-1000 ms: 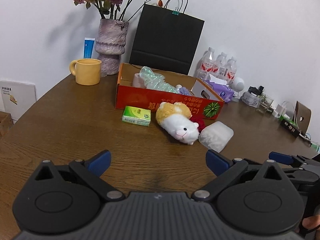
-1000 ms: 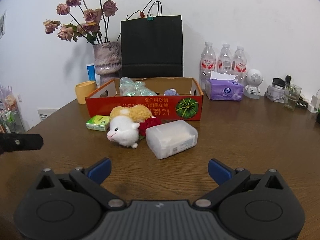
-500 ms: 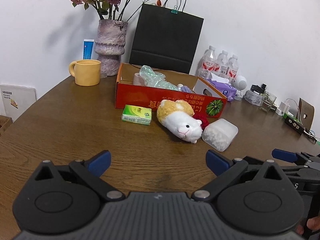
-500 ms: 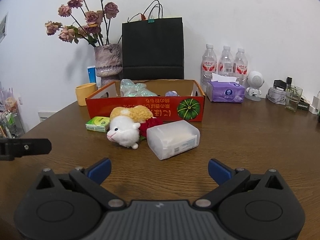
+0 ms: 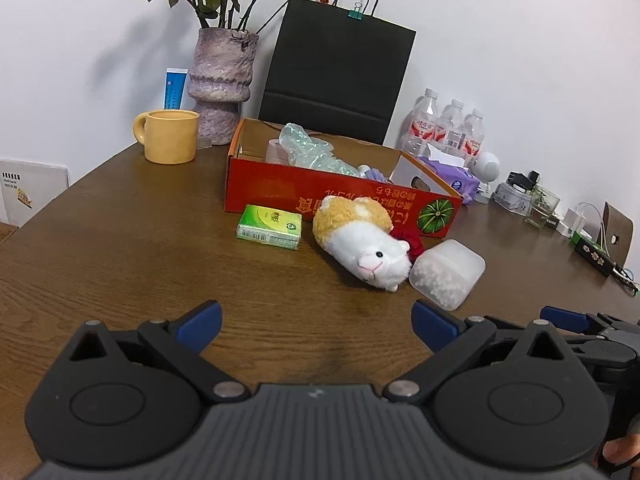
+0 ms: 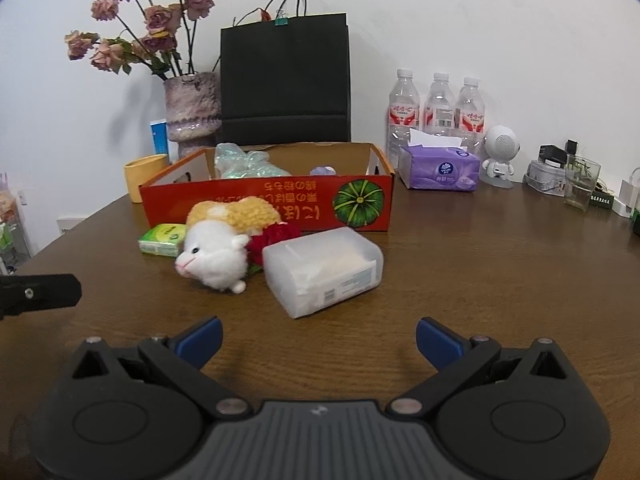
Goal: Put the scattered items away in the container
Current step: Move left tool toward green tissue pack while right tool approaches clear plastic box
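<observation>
A red cardboard box (image 5: 280, 192) (image 6: 248, 204) stands on the brown table and holds bubble wrap (image 5: 308, 152) and small items. In front of it lie a green packet (image 5: 269, 227) (image 6: 163, 239), a plush hamster (image 5: 360, 246) (image 6: 220, 248), a red flower (image 6: 276, 236) and a translucent plastic box (image 5: 448, 274) (image 6: 324, 272). My left gripper (image 5: 316, 322) is open and empty, short of the hamster. My right gripper (image 6: 318, 338) is open and empty, just short of the plastic box. The right gripper also shows at the right edge of the left wrist view (image 5: 568, 318).
A yellow mug (image 5: 170, 136), a vase of dried roses (image 5: 222, 84) and a black paper bag (image 5: 336, 68) stand behind the box. Water bottles (image 6: 440, 116), a purple tissue pack (image 6: 440, 170), a white robot figure (image 6: 500, 156) and small gadgets are at the back right.
Both grippers have moved a little forward toward the scattered items, which look larger and nearer now. Both stay open. Nothing on the table has moved.
</observation>
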